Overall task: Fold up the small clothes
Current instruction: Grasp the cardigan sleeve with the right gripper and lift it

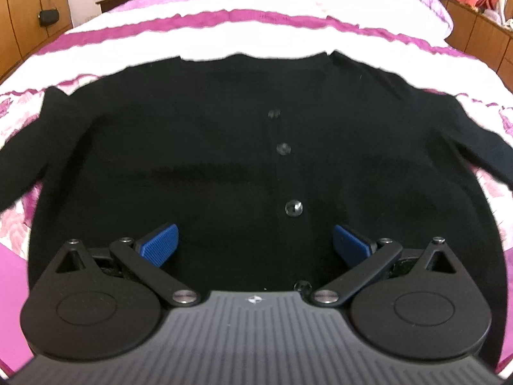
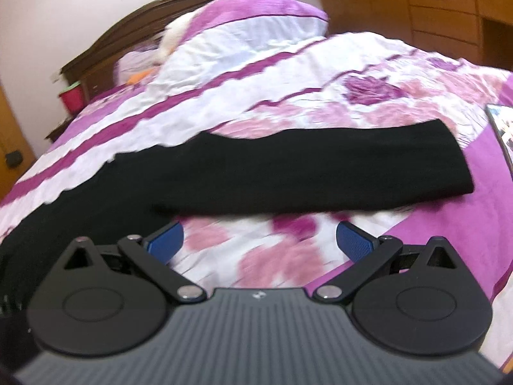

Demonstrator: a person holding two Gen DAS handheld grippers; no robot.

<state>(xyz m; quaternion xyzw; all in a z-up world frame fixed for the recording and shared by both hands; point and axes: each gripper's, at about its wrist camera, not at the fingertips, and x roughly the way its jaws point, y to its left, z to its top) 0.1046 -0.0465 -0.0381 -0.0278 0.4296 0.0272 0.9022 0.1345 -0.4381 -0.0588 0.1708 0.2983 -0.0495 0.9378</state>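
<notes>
A small black cardigan lies flat on the bed, front up, with a row of dark buttons down its middle and both sleeves spread sideways. My left gripper hovers over its lower hem, open, blue pads wide apart with nothing between them. In the right wrist view one black sleeve stretches out to the right across the bedspread. My right gripper is open just short of that sleeve, above the flowered cover, holding nothing.
The bed carries a white, pink and magenta flowered bedspread with a pillow at the headboard. Wooden cabinets stand at the right. A phone-like flat object lies near the bed's right edge. A red cup sits on a nightstand.
</notes>
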